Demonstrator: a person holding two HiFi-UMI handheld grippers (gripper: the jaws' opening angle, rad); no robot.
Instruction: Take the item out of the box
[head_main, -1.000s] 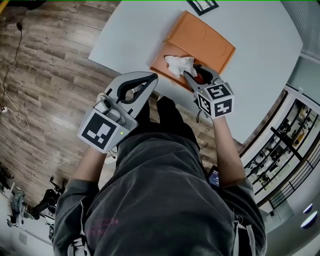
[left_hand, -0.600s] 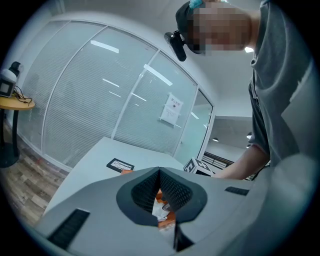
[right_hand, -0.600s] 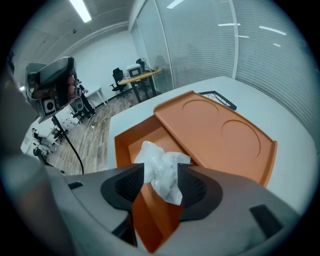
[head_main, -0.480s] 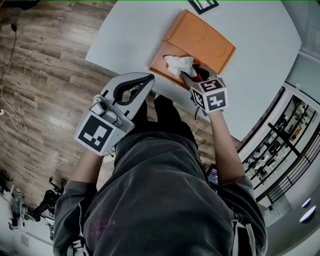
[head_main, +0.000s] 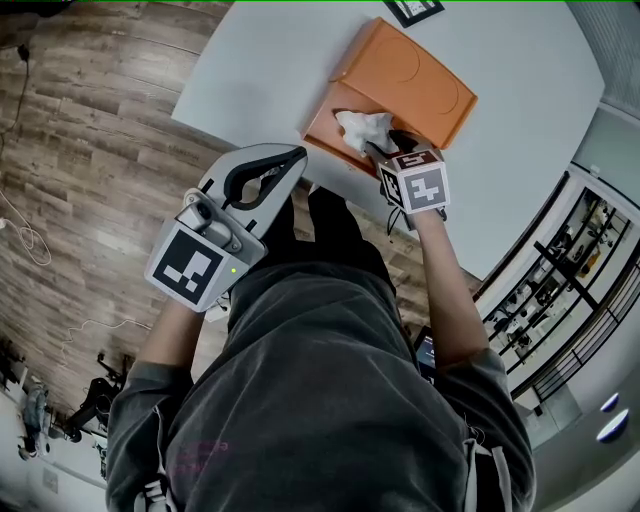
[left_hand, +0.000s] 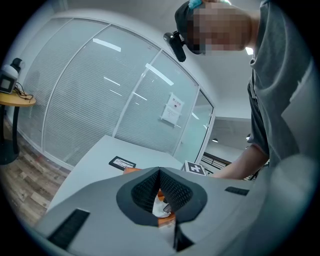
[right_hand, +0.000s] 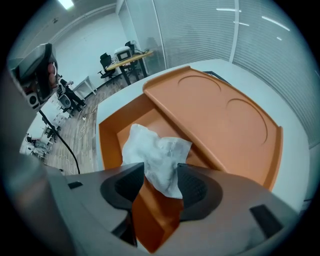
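An orange box (head_main: 420, 85) lies on the white table (head_main: 260, 70), its lid (right_hand: 220, 120) slid back from the near end. A crumpled white cloth (head_main: 362, 130) (right_hand: 155, 152) sits in the uncovered part. My right gripper (head_main: 385, 152) (right_hand: 161, 184) points steeply down at it; its jaws have just been opening and stand open, with the cloth's near edge between them and not squeezed. My left gripper (head_main: 298, 153) (left_hand: 159, 172) hovers off the table's near edge, left of the box, jaws shut on nothing.
A black-framed card (head_main: 408, 10) lies beyond the box at the table's far side. Wooden floor (head_main: 90, 150) with a loose cable spreads to the left. Shelving (head_main: 570, 290) stands at the right. A desk with chairs (right_hand: 127, 57) is farther off.
The right gripper has tipped over and sunk towards the cloth, its marker cube now turned more face-up. The left gripper has stayed where it was.
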